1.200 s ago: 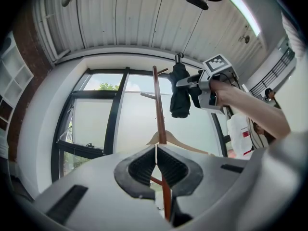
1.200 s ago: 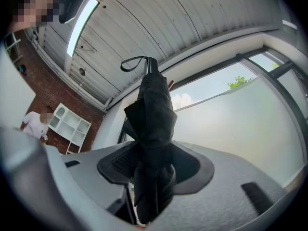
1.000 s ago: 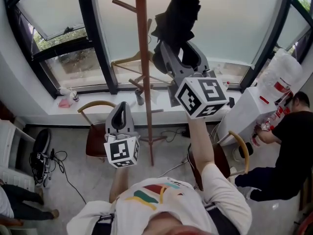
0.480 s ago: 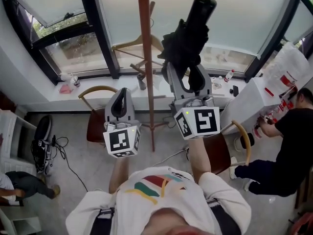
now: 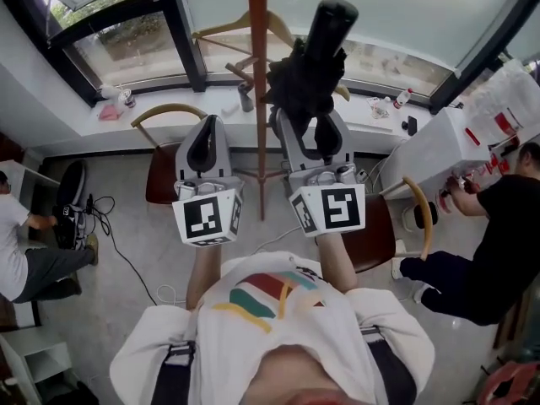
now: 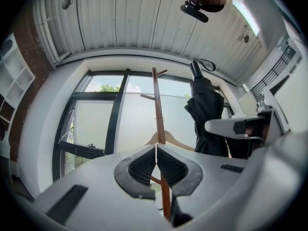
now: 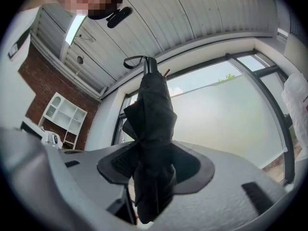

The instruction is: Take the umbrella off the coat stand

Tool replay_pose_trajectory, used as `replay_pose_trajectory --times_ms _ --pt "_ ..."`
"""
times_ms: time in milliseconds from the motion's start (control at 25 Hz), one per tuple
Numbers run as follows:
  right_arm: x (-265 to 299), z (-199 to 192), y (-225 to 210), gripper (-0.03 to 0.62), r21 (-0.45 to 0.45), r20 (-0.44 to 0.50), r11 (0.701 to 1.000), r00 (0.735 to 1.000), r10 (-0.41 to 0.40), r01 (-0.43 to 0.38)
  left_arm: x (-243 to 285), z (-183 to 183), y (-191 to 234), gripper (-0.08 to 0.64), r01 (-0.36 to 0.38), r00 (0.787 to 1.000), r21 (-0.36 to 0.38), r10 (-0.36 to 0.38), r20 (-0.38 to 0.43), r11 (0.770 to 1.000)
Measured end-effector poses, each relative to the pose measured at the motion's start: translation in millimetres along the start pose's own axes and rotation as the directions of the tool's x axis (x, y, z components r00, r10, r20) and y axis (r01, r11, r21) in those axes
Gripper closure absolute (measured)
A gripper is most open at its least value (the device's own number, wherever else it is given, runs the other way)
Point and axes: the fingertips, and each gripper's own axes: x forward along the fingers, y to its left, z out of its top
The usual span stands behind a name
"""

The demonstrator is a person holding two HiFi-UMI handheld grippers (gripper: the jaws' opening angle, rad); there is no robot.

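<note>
A folded black umbrella stands upright, clamped in my right gripper, just right of the brown wooden coat stand pole. It is clear of the stand's pegs. In the right gripper view the umbrella fills the gap between the jaws, its handle and strap at the top. My left gripper is shut with nothing in it, left of the pole. In the left gripper view my left gripper has its pads together, with the coat stand and umbrella beyond.
A wooden hanger hangs on the stand. Two wooden chairs stand below, either side of me. A windowsill with small items runs beneath the big window. A person sits at right, another at left.
My right gripper has come down with the umbrella, from high by the stand's upper pegs to level with the left gripper. The left gripper has stayed where it was.
</note>
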Motion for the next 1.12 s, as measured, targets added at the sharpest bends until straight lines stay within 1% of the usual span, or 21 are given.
replay_pose_trajectory --times_ms 160,280,360,440,600,800,1120 --pt "-10.5 -23.9 8.0 0.39 0.0 -0.064 1.0 0.998 0.023 -0.023 -4.8 -3.6 -3.2 0.549 -0.007 1.0 -0.015 0.007 -0.024 1.0" --pt "-18.2 -37.1 12.0 0.39 0.02 -0.098 0.999 0.994 0.037 -0.035 -7.1 -5.5 -5.2 0.549 -0.011 0.999 -0.023 0.01 -0.043 1.0" --pt "-23.0 -43.4 12.6 0.39 0.035 -0.116 0.999 0.992 0.039 -0.035 -8.1 -7.4 -7.6 0.549 -0.003 0.999 -0.024 0.003 -0.038 1.0" --pt "-26.5 -49.5 12.9 0.39 0.057 -0.129 0.998 0.991 0.041 -0.034 -8.7 -7.0 -10.7 0.549 0.003 0.999 -0.026 -0.004 -0.031 1.0" --pt "-29.2 -62.8 16.1 0.39 0.129 -0.143 0.991 0.988 0.063 -0.045 -8.6 -6.9 -18.7 0.549 0.015 0.999 -0.028 -0.017 -0.043 1.0" --pt "-33.2 -72.3 13.9 0.39 0.126 -0.171 0.992 0.984 0.05 -0.029 -11.2 -7.3 -25.7 0.549 0.032 0.999 -0.028 -0.033 -0.036 0.999" --pt "-35.3 -74.3 13.5 0.39 0.121 -0.184 0.992 0.982 0.047 -0.025 -14.3 -5.6 -25.5 0.549 0.028 0.999 -0.027 -0.029 -0.031 0.999"
